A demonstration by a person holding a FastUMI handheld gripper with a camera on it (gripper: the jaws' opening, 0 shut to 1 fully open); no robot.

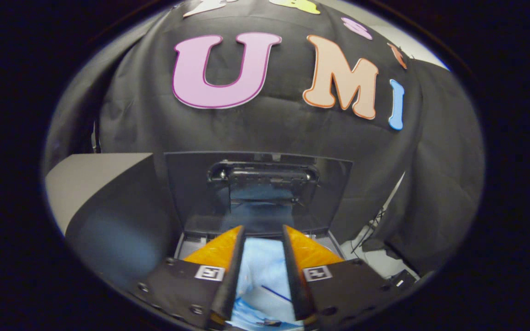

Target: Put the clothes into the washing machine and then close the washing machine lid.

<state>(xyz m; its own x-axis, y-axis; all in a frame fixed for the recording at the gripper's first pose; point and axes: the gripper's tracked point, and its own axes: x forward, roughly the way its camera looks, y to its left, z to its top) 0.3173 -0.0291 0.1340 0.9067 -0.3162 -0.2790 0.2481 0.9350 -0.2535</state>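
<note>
Presently, the washing machine stands with its lid raised upright at the rear of the opening. The gripper hangs directly over that opening, its fingers set narrowly apart with light blue clothes lying between them; whether both fingers press the fabric cannot be told. The cloth reaches down toward the machine's interior.

- No legible word, brand name or number appears on any object.
- The only signs are two square black-and-white code markers, left and right, one on each side of the gripper. They carry patterns, not text.
- The gripper's fingers stand a narrow gap apart with pale blue cloth between them. Whether they press on it cannot be told.
</note>
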